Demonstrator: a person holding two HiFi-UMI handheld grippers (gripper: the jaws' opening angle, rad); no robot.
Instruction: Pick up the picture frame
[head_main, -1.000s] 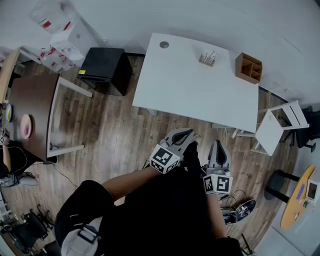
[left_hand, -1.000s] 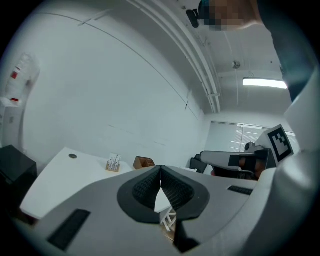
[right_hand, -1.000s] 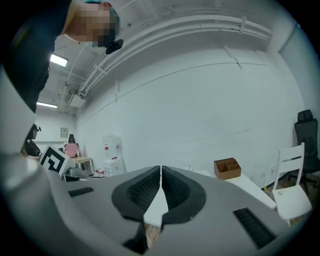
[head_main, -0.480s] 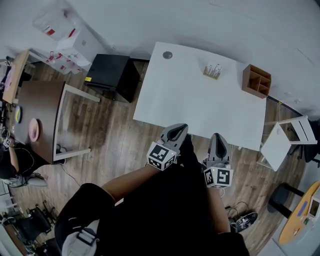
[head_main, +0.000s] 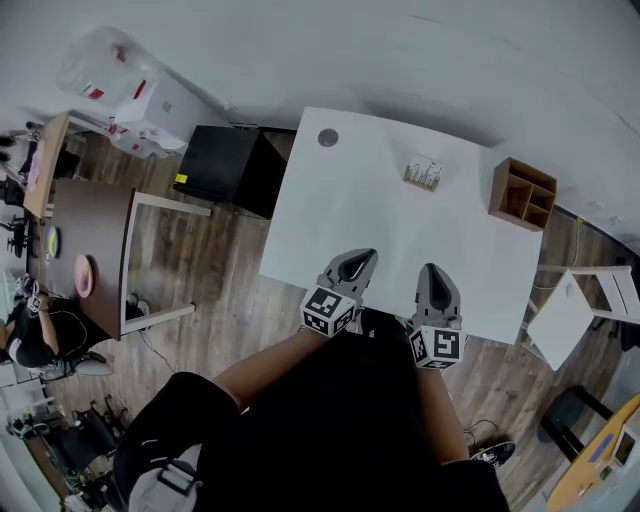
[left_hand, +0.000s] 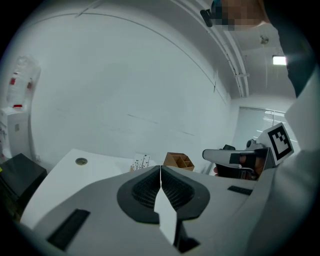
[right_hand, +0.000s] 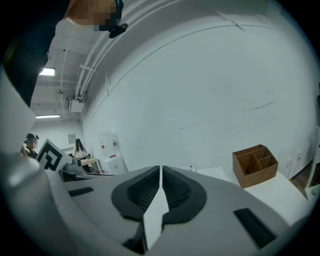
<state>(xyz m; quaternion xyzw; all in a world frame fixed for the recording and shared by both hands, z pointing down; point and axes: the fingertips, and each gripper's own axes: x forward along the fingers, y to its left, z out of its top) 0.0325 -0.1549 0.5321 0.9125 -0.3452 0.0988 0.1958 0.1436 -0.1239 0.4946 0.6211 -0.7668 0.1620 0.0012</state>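
A small picture frame (head_main: 423, 172) stands upright near the far edge of the white table (head_main: 360, 200); it also shows as a small pale frame (left_hand: 141, 162) in the left gripper view and barely (right_hand: 193, 168) in the right gripper view. My left gripper (head_main: 362, 258) hovers over the table's near edge, shut and holding nothing. My right gripper (head_main: 432, 270) is beside it to the right, also shut and holding nothing. Both point toward the frame, well short of it. In each gripper view the jaws (left_hand: 160, 167) (right_hand: 160, 167) meet with nothing between them.
A wooden desk organizer (head_main: 522, 195) sits at the table's far right corner, right of the frame. A round cable hole (head_main: 327, 138) marks the far left corner. A black cabinet (head_main: 225, 165) stands left of the table, a brown table (head_main: 85, 240) further left, a white chair (head_main: 570, 315) to the right.
Both grippers and the person have moved forward from the wood floor to the table; the jaws now reach over its near edge. Both grippers stayed shut.
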